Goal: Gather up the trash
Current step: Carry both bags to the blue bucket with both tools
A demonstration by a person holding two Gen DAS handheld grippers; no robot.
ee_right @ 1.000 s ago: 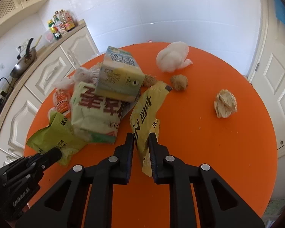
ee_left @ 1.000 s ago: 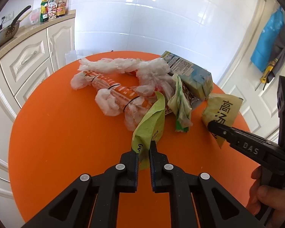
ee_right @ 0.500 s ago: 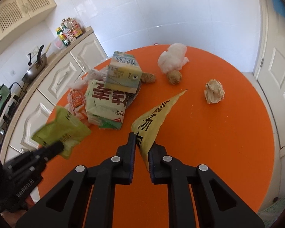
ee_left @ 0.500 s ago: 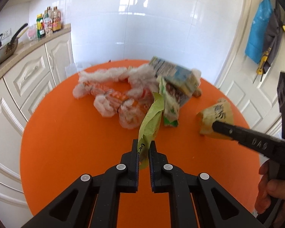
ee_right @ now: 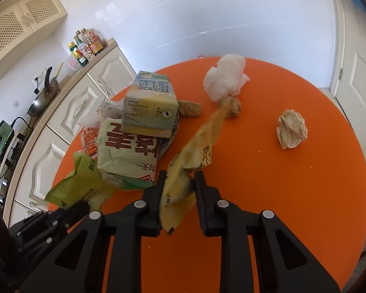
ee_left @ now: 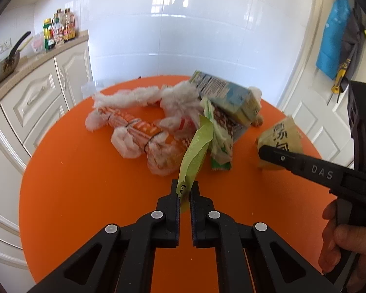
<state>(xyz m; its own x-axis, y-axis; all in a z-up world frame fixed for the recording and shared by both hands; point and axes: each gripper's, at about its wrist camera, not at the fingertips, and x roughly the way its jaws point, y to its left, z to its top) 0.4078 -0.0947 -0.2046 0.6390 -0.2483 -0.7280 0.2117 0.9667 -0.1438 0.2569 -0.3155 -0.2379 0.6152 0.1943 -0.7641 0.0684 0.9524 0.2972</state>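
My left gripper [ee_left: 185, 193] is shut on a green wrapper [ee_left: 195, 153] and holds it above the round orange table [ee_left: 85, 188]. My right gripper [ee_right: 178, 183] holds a yellow wrapper [ee_right: 195, 151] between its fingers, lifted off the table; the jaws stand a little apart around it. The yellow wrapper also shows in the left wrist view [ee_left: 280, 136], as does the right gripper [ee_left: 263, 150]. A pile of trash lies on the table: a milk carton [ee_right: 148, 107], a printed paper bag [ee_right: 129, 153] and a plastic-wrapped orange packet [ee_left: 134, 131].
A white crumpled bag [ee_right: 225, 78], two brown lumps [ee_right: 189, 108] and a crumpled paper ball [ee_right: 291, 131] lie on the far and right side of the table. White cabinets [ee_left: 31, 102] with a wok [ee_left: 5, 66] and bottles [ee_left: 58, 31] stand left. A door [ee_right: 358, 73] is at right.
Both grippers have lifted and pulled back with their wrappers. The right jaws now stand wider around the yellow wrapper, which hangs looser. The pile looks farther away.
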